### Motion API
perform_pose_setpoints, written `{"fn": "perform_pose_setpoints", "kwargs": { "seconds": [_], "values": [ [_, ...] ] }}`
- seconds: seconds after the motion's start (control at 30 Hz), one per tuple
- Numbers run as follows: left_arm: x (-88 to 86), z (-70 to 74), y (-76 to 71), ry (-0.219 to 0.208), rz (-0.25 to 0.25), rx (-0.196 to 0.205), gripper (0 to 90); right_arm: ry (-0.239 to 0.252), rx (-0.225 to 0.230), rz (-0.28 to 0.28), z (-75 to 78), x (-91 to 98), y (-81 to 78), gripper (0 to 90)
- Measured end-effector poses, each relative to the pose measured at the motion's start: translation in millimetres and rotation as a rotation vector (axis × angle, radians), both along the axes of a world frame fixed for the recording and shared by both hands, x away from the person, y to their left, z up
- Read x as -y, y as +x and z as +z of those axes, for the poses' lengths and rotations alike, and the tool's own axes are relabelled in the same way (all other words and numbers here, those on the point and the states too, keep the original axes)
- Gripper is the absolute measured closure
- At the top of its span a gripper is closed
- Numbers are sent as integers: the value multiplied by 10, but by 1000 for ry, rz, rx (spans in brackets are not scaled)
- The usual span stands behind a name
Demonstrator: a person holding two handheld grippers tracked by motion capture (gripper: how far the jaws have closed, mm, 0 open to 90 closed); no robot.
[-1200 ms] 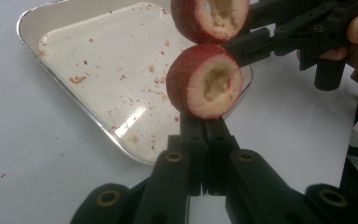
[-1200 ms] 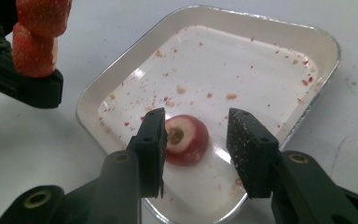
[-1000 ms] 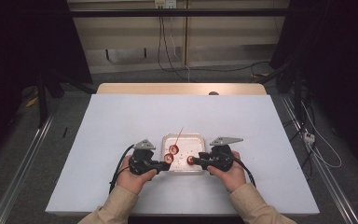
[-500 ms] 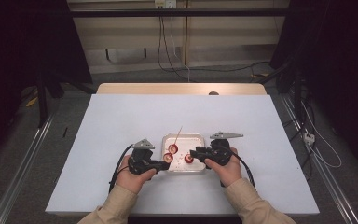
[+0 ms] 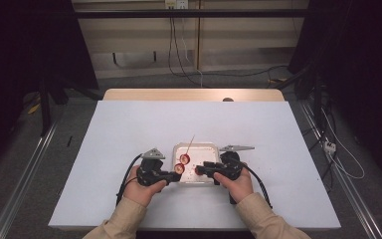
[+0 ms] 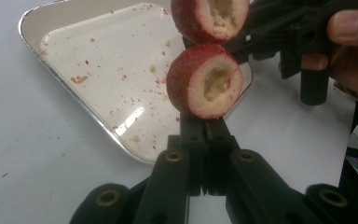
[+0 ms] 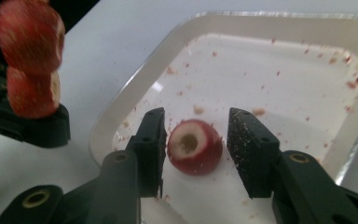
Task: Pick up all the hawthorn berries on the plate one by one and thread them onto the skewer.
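Observation:
My left gripper is shut on the lower end of a thin skewer. Two red cored fruits are threaded on it just above the jaw tips, over the white tray. They also appear in the right gripper view. My right gripper reaches into the tray from the right. A third red cored fruit lies on the tray floor between its jaws. Those jaws have just been opening, and a gap separates the right pad from the fruit.
Red and pale crumbs are scattered over the tray floor. The tray sits near the front middle of a white table. Cables trail from both grippers toward the person's sleeves at the front edge. Dark stands and floor cables surround the table.
The right gripper's jaws have spread apart and the red fruit at their tips now rests on the tray. The left gripper and its skewer have stayed put.

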State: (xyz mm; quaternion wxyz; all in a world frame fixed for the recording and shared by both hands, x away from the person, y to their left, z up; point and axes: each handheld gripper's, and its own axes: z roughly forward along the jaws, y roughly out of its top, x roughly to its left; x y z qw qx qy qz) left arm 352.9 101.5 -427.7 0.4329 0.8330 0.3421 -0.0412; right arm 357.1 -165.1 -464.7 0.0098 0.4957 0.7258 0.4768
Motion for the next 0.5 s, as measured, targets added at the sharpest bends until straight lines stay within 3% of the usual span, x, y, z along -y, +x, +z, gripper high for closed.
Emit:
{"fn": "perform_pose_setpoints", "kwargs": {
  "seconds": [0.07,0.13,0.2,0.37,0.43,0.5],
  "values": [
    [2,-2,1,1,-7,-2,889,12,16,-13,30,13,-1,593],
    [4,-3,3,0,-9,-2,889,-7,18,-25,31,22,-4,609],
    [2,-1,2,1,-8,-3,889,-22,14,-15,7,3,-6,598],
    [2,-1,0,2,-2,-2,889,-5,7,12,-22,-70,-32,593],
    [-5,-1,5,2,-8,-4,889,-18,13,20,-33,-103,-52,649],
    [-8,-1,6,-1,-5,-2,889,2,5,33,-42,-115,-53,702]
  ]
}}
